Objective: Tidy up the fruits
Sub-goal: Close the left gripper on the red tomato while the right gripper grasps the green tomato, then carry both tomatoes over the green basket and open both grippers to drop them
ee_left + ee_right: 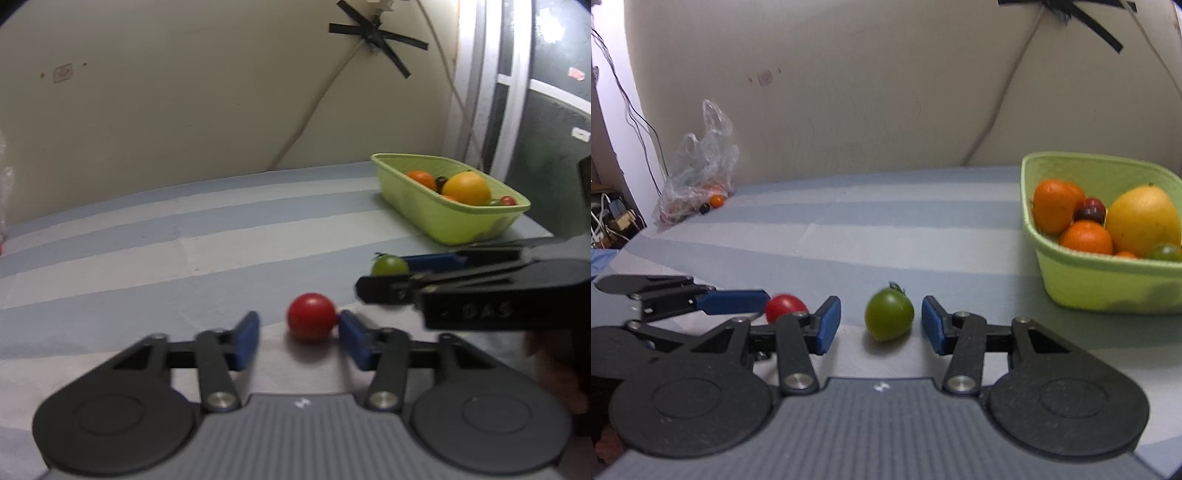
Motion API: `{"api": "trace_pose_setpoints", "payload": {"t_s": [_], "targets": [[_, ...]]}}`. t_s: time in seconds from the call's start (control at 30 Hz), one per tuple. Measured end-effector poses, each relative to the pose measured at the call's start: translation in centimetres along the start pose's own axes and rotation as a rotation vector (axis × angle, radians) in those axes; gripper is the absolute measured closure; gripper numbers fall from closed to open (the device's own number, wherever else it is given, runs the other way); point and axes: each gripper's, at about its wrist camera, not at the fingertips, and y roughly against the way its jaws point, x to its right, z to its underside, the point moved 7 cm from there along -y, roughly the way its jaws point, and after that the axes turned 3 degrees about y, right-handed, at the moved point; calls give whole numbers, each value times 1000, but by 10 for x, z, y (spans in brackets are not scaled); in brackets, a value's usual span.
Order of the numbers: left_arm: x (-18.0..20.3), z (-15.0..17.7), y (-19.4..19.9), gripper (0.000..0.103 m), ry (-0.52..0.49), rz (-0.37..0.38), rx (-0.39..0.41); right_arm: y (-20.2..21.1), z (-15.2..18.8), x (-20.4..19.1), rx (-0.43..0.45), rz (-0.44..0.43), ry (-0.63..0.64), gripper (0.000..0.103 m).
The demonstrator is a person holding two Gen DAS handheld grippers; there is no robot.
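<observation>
Striped worktop (886,221): your left hand-held gripper (299,334) and right hand-held gripper (881,325) each straddle, jaws still apart, a red tomato (311,316) and a green tomato (888,319), ready for the green basket (1100,288) at two o'clock.

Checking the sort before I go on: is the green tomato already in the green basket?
No, the green tomato sits on the striped cloth between the right gripper's fingers, left of the basket.
</observation>
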Motion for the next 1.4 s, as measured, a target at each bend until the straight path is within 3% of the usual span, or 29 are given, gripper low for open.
{"api": "trace_pose_setpoints", "payload": {"t_s": [0.03,0.07,0.2,0.47,0.67,0.9,1.03,1.27,1.4], "targets": [[2,0,0,73,-2,20,-2,1,1,0,-7,4,14,70],[4,-1,1,73,-13,10,-1,3,1,-1,-10,4,23,73],[12,-16,5,73,-6,71,2,21,-9,9,37,-1,5,73],[70,-101,-1,73,-80,204,96,74,-41,84,212,185,-22,73],[120,-141,-64,73,-87,271,1,91,-33,135,241,268,-82,73],[147,-166,-133,73,-69,245,-85,80,-52,174,258,287,-67,73],[158,-173,-161,73,-71,230,-113,60,-68,210,211,280,-120,73],[151,-164,-185,72,-63,189,-158,27,-66,217,143,253,-90,72],[151,-163,-187,72,-60,180,-143,24,-64,217,141,263,-75,71]]}}
